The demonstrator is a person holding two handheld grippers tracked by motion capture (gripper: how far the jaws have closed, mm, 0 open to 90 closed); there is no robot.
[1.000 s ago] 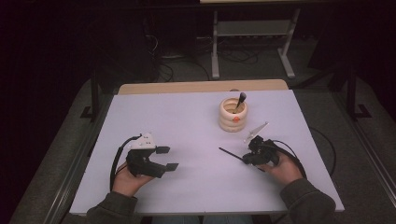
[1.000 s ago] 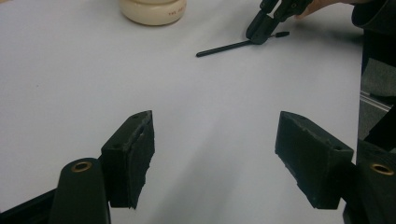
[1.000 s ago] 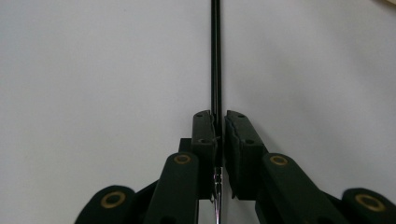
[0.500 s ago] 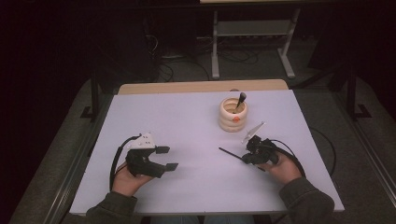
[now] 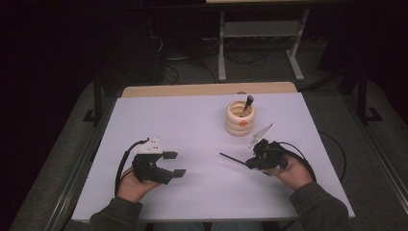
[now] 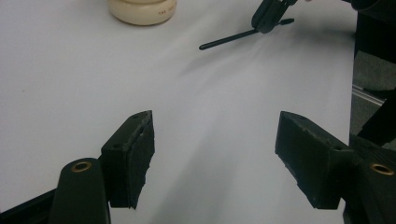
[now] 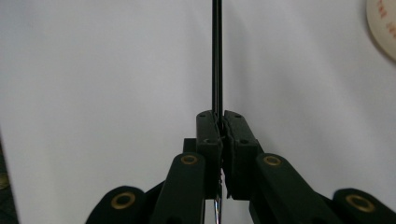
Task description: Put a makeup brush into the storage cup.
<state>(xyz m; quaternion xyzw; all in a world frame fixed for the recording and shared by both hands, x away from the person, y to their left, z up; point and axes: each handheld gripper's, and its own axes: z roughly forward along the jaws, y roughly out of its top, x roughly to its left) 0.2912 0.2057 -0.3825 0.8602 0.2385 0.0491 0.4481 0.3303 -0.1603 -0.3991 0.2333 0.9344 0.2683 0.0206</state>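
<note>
My right gripper [image 5: 253,161] is shut on a thin black stick [image 5: 233,159] that points left, just above the white table [image 5: 192,120]. In the right gripper view the pads [image 7: 208,128] pinch the stick [image 7: 217,56], which runs straight ahead. My left gripper [image 5: 175,163] rests at the front left, open, with nothing between its jaws [image 6: 215,158]. A cream ribbed holder [image 5: 240,120] stands at the back right with a dark brush [image 5: 248,103] in it. The left gripper view shows the holder [image 6: 142,9], the stick [image 6: 229,39] and the right gripper [image 6: 268,16] farther off.
A wooden strip [image 5: 207,89] borders the table's far edge. Behind it on the dark floor are a metal stand [image 5: 260,29] and cables. Black cables trail from both grippers. Bare white table lies between the two hands.
The right gripper has risen slightly with the black stick pinched in it. The left gripper has stayed in place.
</note>
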